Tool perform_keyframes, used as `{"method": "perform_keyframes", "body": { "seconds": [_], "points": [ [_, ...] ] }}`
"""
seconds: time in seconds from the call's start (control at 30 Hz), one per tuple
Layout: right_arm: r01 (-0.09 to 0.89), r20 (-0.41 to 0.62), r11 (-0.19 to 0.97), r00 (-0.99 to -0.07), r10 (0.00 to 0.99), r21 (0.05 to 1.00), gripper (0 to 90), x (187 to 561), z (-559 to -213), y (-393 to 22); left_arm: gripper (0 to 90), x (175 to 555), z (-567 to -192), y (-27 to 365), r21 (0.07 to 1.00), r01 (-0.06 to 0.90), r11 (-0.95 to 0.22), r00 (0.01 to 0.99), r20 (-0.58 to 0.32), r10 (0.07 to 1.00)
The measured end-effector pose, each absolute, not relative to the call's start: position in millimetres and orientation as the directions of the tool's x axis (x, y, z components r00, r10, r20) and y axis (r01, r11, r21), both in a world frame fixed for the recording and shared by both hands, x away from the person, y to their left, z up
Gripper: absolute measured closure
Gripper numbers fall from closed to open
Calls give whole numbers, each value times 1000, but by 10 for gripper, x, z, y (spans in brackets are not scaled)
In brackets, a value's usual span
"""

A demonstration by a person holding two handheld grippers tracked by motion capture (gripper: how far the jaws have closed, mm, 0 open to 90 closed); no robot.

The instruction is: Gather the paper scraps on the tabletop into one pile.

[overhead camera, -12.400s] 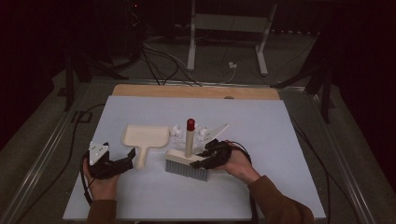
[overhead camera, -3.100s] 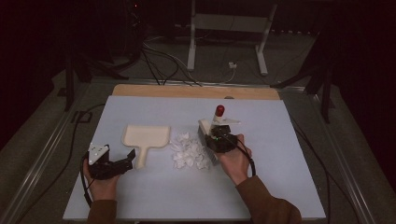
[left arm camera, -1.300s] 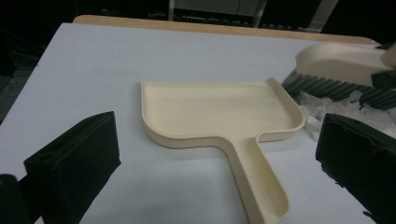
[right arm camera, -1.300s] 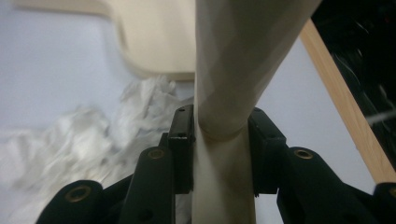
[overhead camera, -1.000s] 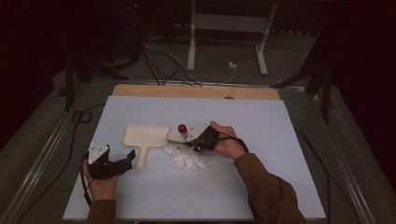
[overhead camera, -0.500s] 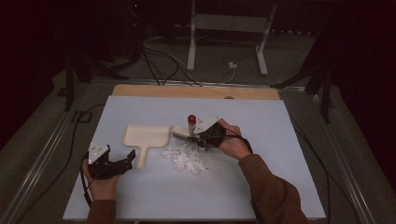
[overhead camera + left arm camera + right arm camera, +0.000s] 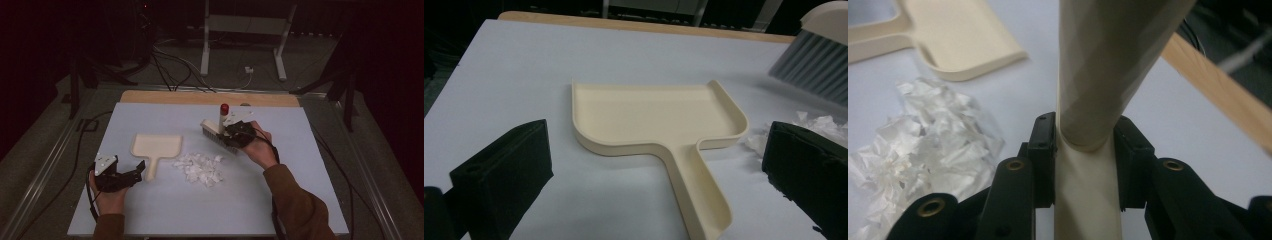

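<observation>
A cream dustpan (image 7: pixel 155 148) (image 7: pixel 659 122) lies flat on the pale table, its handle toward the person. My left gripper (image 7: pixel 134 170) (image 7: pixel 654 170) rests at the handle's end, open, jaws on either side of the handle without touching it. A pile of crumpled white paper scraps (image 7: pixel 199 167) (image 7: pixel 923 150) lies right of the dustpan. My right gripper (image 7: pixel 227 132) (image 7: pixel 1083 165) is shut on the cream handle of a brush (image 7: pixel 220 127) (image 7: pixel 1103 75) with a red tip and grey bristles (image 7: pixel 811 65), held above the table behind the scraps.
The table (image 7: pixel 300 165) has a wooden strip (image 7: pixel 200 98) along its far edge. Cables (image 7: pixel 170 70) and a metal stand (image 7: pixel 245 30) lie on the dark floor beyond. A metal rail (image 7: pixel 45 165) runs along the left side.
My right gripper has carried the brush back and to the right, away from the scraps, with the handle now more upright. The left gripper has stayed in place.
</observation>
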State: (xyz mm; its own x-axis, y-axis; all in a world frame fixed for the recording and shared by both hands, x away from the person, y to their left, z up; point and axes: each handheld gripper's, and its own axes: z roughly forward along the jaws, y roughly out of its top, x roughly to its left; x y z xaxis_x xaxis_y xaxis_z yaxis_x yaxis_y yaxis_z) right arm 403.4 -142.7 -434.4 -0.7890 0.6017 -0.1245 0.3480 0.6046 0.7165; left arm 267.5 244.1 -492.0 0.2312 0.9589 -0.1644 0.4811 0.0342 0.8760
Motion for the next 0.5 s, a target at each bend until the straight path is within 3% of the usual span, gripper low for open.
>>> {"method": "perform_keyframes", "body": {
  "seconds": [0.2, 0.5],
  "points": [
    [485, -68, 554, -708, 703, 677, 674, 4057, -4311, -1664, 5, 2675, -4921, 2439, 875, 483, 32, 233, -163, 959],
    [586, 10, 526, -674, 739, 616, 674, 4044, -4330, -2071, 5, 2683, -4931, 2455, 875, 483, 39, 230, -169, 958]
  ]
}}
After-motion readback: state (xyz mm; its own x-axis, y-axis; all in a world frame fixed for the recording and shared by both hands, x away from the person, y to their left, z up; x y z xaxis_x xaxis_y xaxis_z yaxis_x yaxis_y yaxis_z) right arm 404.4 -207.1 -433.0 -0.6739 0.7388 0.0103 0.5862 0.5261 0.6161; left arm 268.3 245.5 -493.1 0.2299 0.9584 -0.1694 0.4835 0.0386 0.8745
